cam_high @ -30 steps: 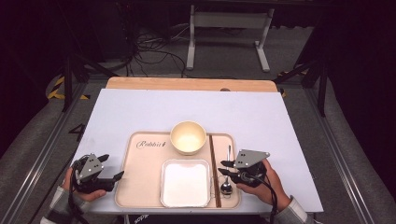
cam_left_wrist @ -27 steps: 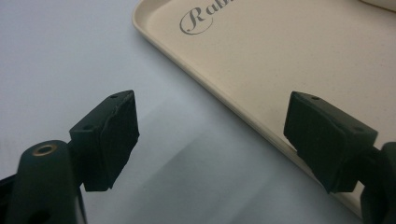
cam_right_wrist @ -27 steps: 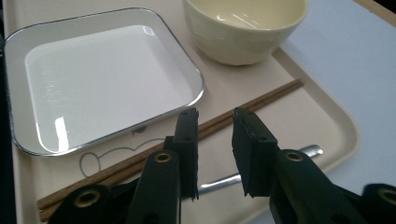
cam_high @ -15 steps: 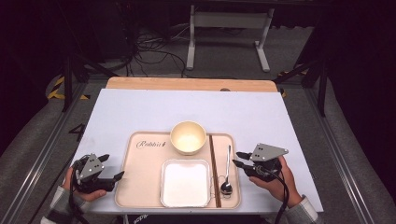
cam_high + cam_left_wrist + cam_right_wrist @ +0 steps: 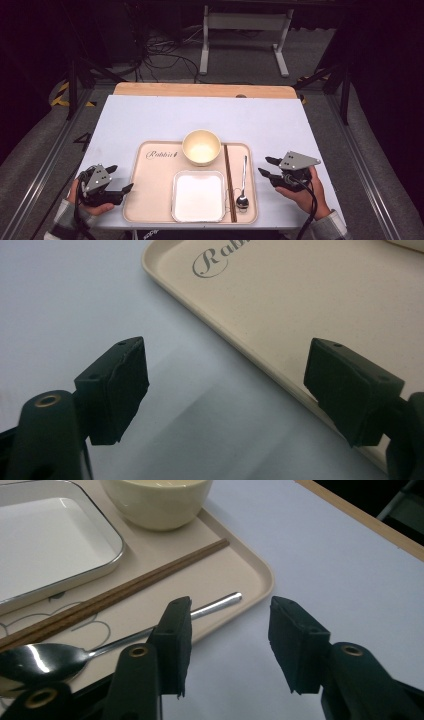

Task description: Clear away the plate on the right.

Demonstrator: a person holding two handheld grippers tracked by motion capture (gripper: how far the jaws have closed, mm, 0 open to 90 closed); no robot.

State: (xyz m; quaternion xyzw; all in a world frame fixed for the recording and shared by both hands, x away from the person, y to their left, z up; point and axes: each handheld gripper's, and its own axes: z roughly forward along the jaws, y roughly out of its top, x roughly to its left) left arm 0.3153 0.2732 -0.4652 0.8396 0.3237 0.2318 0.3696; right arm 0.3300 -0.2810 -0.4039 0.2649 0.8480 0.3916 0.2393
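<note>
A beige tray (image 5: pixel 150 200) lies at the table's near edge. On it are a cream bowl (image 5: pixel 201 147), a white square plate (image 5: pixel 198 196), brown chopsticks (image 5: pixel 229 182) and a metal spoon (image 5: pixel 243 184). My right gripper (image 5: pixel 264 166) hovers over the white table just right of the tray. Its jaws have just been opening, and in the right gripper view the gripper (image 5: pixel 230 630) holds nothing, with the spoon (image 5: pixel 40 662) lying to its left. My left gripper (image 5: pixel 121 178) rests open at the tray's left edge. In the left gripper view the gripper (image 5: pixel 225 385) spans the tray's rim (image 5: pixel 240 340).
The white table top (image 5: pixel 165 120) stretches beyond the tray to a wooden strip (image 5: pixel 200 90) at the far edge. A metal stand (image 5: pixel 245 30) and cables lie on the dark floor behind the table.
My right gripper has moved right, from over the spoon on the tray to the table beside it, and its jaws have opened. The left gripper has stayed put.
</note>
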